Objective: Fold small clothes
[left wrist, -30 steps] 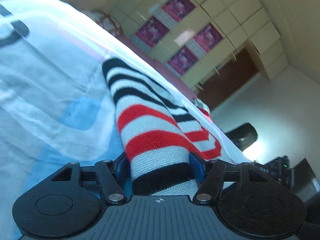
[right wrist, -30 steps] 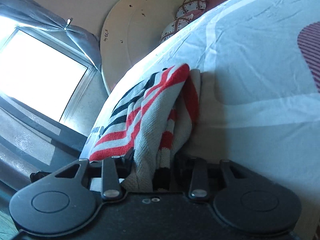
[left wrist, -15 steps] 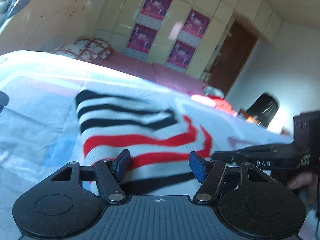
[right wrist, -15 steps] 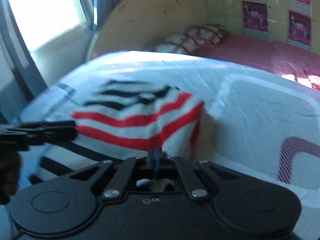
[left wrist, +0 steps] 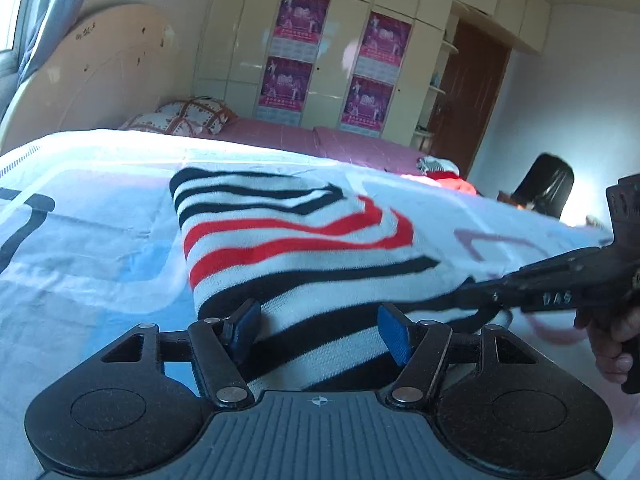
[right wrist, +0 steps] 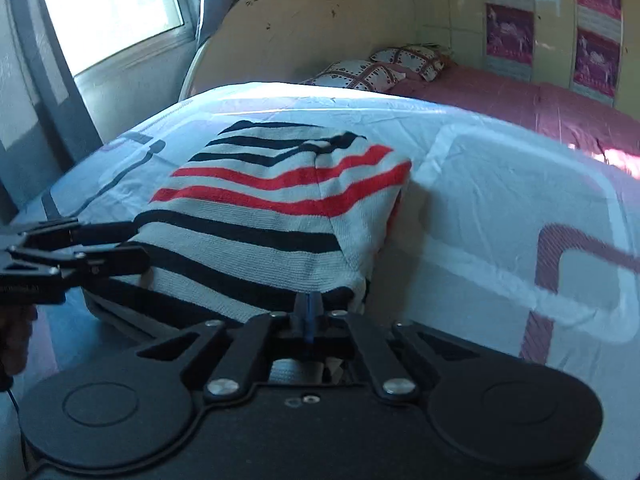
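Note:
A white knit garment with black and red stripes (left wrist: 296,240) lies folded on the bed's light sheet (left wrist: 88,216); it also shows in the right wrist view (right wrist: 256,216). My left gripper (left wrist: 320,330) is open, its blue-padded fingers either side of the garment's near edge. My right gripper (right wrist: 308,312) is shut, its fingers pressed together at the garment's near right corner. Whether cloth is pinched between them is not clear. The right gripper also shows in the left wrist view (left wrist: 472,300), and the left gripper shows in the right wrist view (right wrist: 120,246).
The bed's pink cover (left wrist: 344,144) and patterned pillows (left wrist: 188,114) lie at the far end by a cream headboard (right wrist: 320,28). A wardrobe with pink posters (left wrist: 332,64), a brown door (left wrist: 468,96) and a black bin (left wrist: 544,188) stand beyond. A window (right wrist: 108,8) is at the left.
Both grippers have swung level and drawn back from the garment, which now lies flat and folded. The left gripper has opened off the cloth. The right gripper's fingers have closed together.

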{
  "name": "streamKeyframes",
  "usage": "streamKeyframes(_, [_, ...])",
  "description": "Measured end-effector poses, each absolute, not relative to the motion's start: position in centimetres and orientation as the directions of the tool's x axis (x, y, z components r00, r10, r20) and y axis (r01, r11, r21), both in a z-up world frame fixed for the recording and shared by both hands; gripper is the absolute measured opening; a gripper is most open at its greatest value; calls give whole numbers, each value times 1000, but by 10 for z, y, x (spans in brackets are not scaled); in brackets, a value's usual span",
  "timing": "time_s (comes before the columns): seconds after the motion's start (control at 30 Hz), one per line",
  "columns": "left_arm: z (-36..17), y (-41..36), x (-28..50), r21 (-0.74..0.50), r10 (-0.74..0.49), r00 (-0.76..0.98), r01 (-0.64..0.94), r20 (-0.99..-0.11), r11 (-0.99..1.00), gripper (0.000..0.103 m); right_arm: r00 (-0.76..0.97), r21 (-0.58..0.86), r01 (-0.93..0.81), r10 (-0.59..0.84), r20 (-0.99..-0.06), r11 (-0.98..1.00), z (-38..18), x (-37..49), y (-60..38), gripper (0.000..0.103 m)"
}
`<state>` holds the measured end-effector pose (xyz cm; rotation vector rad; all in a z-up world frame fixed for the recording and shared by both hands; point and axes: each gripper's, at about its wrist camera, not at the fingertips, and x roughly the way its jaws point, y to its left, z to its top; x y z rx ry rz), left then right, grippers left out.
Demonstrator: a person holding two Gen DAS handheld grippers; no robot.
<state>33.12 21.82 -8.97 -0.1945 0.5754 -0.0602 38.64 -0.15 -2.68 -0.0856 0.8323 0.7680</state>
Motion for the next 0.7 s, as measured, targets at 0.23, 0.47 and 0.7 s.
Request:
streamKeyframes(0.23, [-68, 228, 307, -224, -83, 853, -41, -515, 974, 70, 490, 243, -581, 572, -658, 777, -1, 370, -3, 23])
streamKeyframes(0.47, [-39, 219, 258, -133, 68, 875, -149, -480, 980, 103, 565, 244, -482, 512, -648, 841, 21, 339, -31, 79])
streamKeyframes(0.7, [-7, 193, 218, -92, 72, 883, -129, -464, 987, 103, 615, 223, -445, 477, -628, 867, 45, 295, -55, 84])
